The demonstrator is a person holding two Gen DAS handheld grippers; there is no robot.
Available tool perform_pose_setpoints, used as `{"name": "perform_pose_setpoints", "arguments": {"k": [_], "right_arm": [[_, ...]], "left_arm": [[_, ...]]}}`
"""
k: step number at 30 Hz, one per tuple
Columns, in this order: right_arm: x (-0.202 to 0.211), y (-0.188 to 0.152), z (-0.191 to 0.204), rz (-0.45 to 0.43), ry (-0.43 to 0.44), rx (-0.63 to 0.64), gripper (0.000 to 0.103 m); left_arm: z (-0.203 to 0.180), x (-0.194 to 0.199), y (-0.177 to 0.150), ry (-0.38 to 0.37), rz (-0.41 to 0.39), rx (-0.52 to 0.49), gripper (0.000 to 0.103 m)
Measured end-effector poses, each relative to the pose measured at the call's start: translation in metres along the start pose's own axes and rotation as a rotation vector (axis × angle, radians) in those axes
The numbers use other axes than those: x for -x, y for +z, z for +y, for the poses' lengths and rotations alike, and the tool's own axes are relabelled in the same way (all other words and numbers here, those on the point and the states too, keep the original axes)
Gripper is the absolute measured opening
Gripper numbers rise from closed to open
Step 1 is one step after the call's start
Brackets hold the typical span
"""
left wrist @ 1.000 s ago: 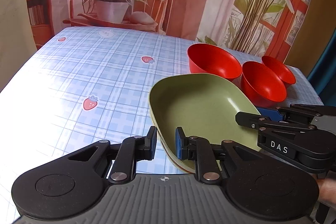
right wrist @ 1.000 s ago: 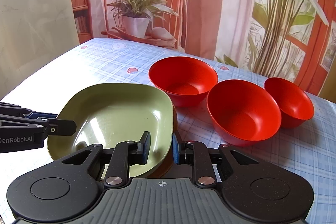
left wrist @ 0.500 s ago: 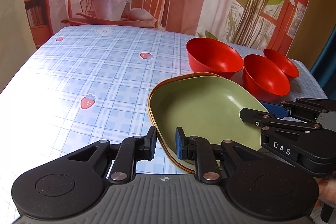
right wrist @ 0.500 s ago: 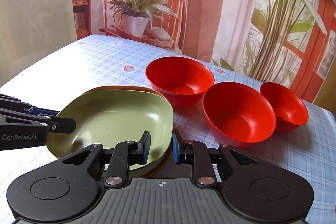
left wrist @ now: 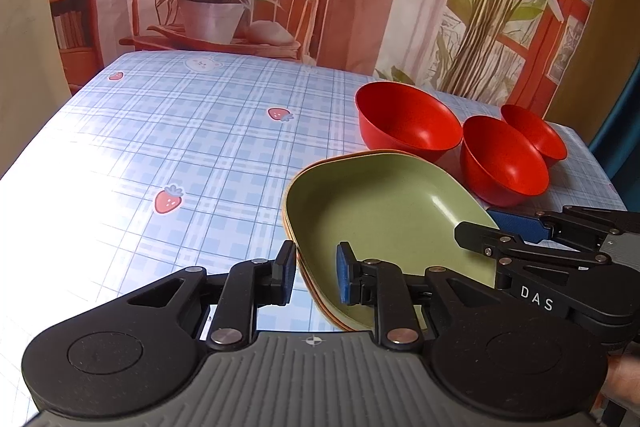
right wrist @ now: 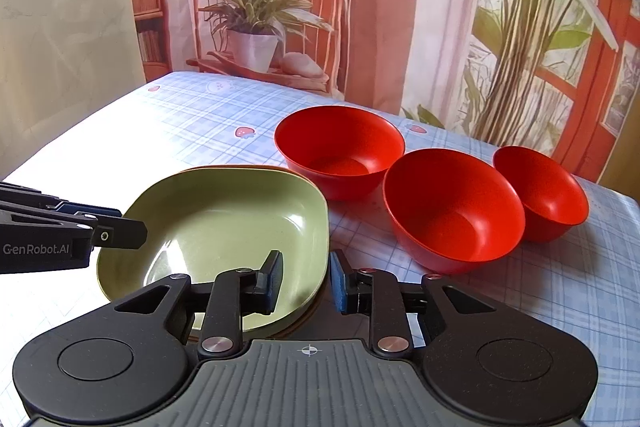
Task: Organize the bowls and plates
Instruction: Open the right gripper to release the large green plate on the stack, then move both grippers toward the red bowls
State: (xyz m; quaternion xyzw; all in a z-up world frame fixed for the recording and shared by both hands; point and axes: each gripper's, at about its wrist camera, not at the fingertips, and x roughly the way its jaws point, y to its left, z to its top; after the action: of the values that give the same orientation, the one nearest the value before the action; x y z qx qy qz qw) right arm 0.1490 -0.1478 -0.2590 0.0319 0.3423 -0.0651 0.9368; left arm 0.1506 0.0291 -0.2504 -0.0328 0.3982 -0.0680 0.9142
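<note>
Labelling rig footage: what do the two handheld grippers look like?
Both the left gripper and the right gripper are matte black, with ribbed grey bodies, silver pivot pins and blue pads. White lettering reads "GenRobot.AI" on the left, "DAS" on the right.

table (left wrist: 208, 147) covered with a glossy pale-blue plaid cloth printed with small red strawberries and a white bear face near the far edge. on it: one shallow stack of rounded-square plates, a sage-green plastic plate (right wrist: 224, 219) on top and an orange-brown plate rim (left wrist: 316, 301) showing beneath; three red plastic round bowls in a row to the stack's right: large bowl (right wrist: 340, 151), middle bowl (right wrist: 452, 207), small bowl (right wrist: 540, 191), each upright and close to the next.
</note>
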Motion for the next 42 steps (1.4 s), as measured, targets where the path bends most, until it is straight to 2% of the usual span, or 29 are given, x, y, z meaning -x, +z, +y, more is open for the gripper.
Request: {"name": "perform_pose_setpoints", "arguments": {"k": [3,12,18,33,42], "right_arm": [[0.004,0.0,-0.002,-0.01,0.005,-0.008,0.025],[0.025,0.004,-0.012,-0.066,0.014,-0.039,0.025],[0.04,0.005,-0.033,-0.106,-0.001,-0.072,0.025],[0.051,0.003,-0.118,-0.136,-0.103,-0.143,0.025],[0.033,0.007,-0.177,-0.121,-0.176,-0.188,0.025]], "left_arm": [[-0.001,0.005,0.003,0.003,-0.017,0.001,0.034],[-0.016,0.017,0.014,-0.016,-0.044,-0.024,0.034],[-0.034,0.021,0.021,-0.048,-0.058,-0.05,0.034],[-0.088,0.002,0.05,-0.115,-0.059,-0.118,0.034],[-0.138,-0.036,0.104,-0.179,-0.067,-0.176,0.034]]}}
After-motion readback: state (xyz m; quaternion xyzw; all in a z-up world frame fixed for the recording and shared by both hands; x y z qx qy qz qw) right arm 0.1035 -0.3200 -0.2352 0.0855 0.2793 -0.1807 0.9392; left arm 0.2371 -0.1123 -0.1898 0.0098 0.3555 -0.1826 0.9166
